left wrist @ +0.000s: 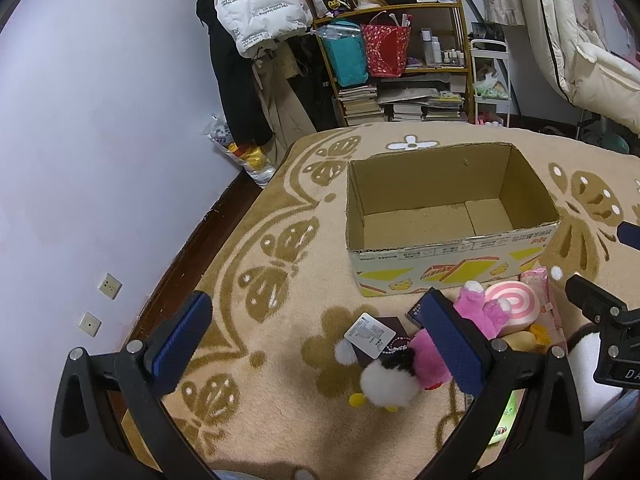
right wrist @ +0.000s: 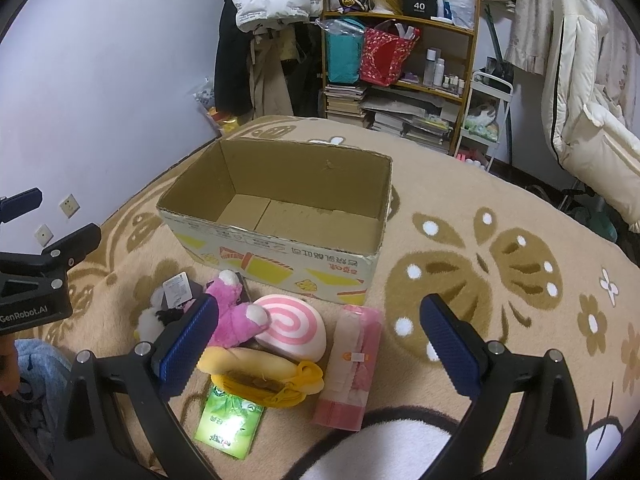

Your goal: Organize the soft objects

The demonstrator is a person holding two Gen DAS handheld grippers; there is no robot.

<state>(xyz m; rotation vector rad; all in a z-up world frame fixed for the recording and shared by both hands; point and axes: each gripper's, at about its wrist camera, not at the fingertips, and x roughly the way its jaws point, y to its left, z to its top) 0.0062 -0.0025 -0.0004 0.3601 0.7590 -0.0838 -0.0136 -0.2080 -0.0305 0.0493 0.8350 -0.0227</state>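
Note:
An open, empty cardboard box [left wrist: 448, 256] [right wrist: 280, 252] stands on the beige blanket. In front of it lies a heap of soft things: a pink plush [right wrist: 236, 316] [left wrist: 476, 308], a pink-and-white swirl cushion [right wrist: 292, 328] [left wrist: 516, 300], a yellow plush pouch [right wrist: 260, 376], a black-and-white fluffy toy with a tag [left wrist: 384, 380] [right wrist: 152, 320], a pink tissue pack [right wrist: 352, 364] and a green packet [right wrist: 228, 424]. My left gripper [left wrist: 316, 340] hovers open, left of the heap. My right gripper [right wrist: 316, 336] is open above the heap, holding nothing.
A patterned blanket [right wrist: 500, 280] covers the surface. A lilac wall [left wrist: 100, 120] with sockets runs along the left. At the back stand a cluttered wooden shelf [left wrist: 400, 40], hanging coats [left wrist: 256, 12] and a white padded coat [right wrist: 592, 120]. A black-and-white plush edge [right wrist: 380, 452] lies near the front.

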